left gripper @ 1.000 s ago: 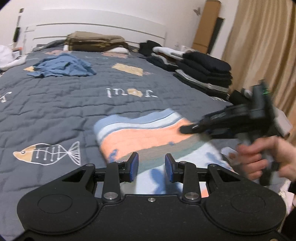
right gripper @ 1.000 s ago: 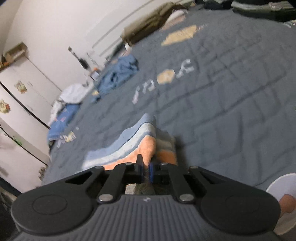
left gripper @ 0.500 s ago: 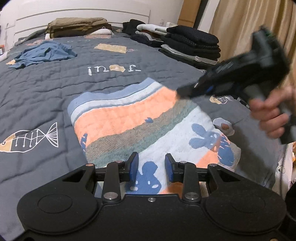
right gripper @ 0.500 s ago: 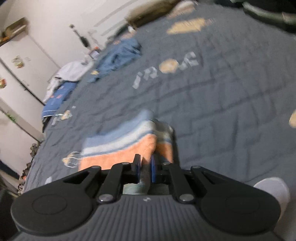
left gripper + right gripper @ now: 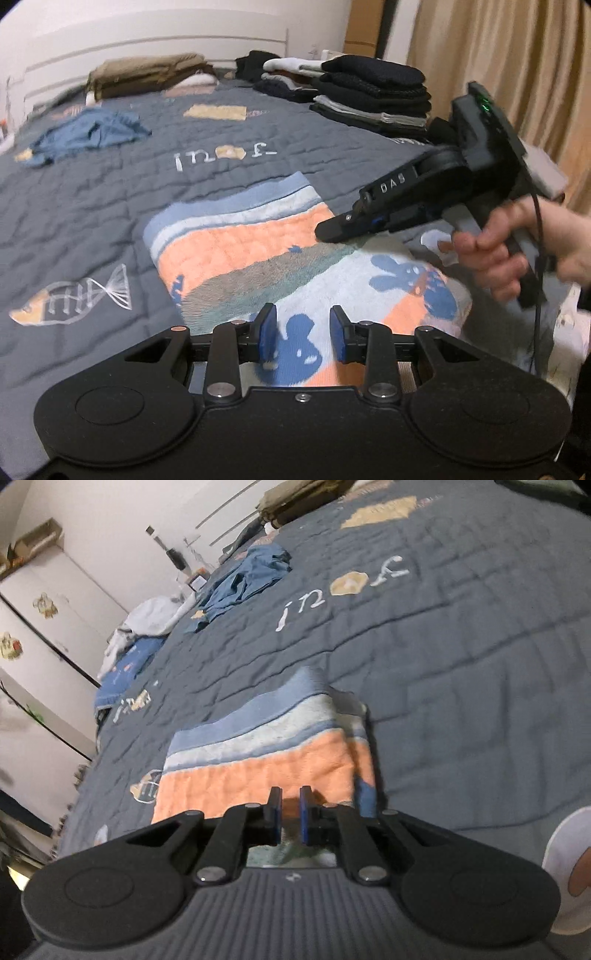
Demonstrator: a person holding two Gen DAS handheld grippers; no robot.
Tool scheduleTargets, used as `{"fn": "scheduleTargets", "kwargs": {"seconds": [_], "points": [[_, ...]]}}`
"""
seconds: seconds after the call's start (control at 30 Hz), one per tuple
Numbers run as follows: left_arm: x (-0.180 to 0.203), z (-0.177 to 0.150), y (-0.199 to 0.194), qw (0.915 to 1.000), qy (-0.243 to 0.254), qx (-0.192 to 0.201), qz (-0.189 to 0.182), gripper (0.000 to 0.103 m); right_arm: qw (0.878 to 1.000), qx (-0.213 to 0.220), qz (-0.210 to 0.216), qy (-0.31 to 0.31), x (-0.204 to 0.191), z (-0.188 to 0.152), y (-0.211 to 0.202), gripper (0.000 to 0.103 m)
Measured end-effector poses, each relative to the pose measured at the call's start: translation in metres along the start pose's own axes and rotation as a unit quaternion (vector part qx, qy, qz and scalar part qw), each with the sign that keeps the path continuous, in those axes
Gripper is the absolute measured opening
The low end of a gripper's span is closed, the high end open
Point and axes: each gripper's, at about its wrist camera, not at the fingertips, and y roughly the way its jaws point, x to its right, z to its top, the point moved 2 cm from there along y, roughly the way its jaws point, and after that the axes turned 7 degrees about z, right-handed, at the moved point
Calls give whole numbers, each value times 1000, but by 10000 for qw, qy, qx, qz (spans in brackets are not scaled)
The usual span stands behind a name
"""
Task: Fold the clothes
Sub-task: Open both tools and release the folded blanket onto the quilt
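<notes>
Jaws over striped towel [image 5: 258, 236] edge

You see a white headboard [image 5: 155, 48] at the far wall, beige curtains [image 5: 498, 74] right, white wardrobe [image 5: 44, 627] left.

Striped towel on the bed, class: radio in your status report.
Left gripper opening, gripping nothing. Right gripper shut, over the striped towel. Towel flat on the quilt; nothing blocking.

Striped garment [image 5: 258, 236]: blue, pale grey, orange and grey-green bands, blue blotches on white. Bed quilt [image 5: 110, 192]: dark grey, white fish outline, tan patches, white lettering. Crumpled garment [image 5: 88, 134]: blue. Folded stack [image 5: 373, 96]: black, grey. Curtain [image 5: 517, 66]: beige.
</notes>
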Motion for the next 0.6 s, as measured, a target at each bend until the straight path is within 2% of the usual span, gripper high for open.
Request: {"fn": "scheduleTargets", "kwargs": {"seconds": [0.1, 0.4, 0.6], "points": [[9, -10, -15, 9987, 445, 42, 237, 42, 10000, -19, 47, 13, 3, 0, -4, 8], [45, -47, -51, 9849, 1575, 32, 718, 42, 10000, -38, -6, -72, 1, -5, -4, 8], [57, -65, -50, 9770, 1902, -17, 964, 42, 9999, -31, -93, -120, -1, -6, -3, 8]]}}
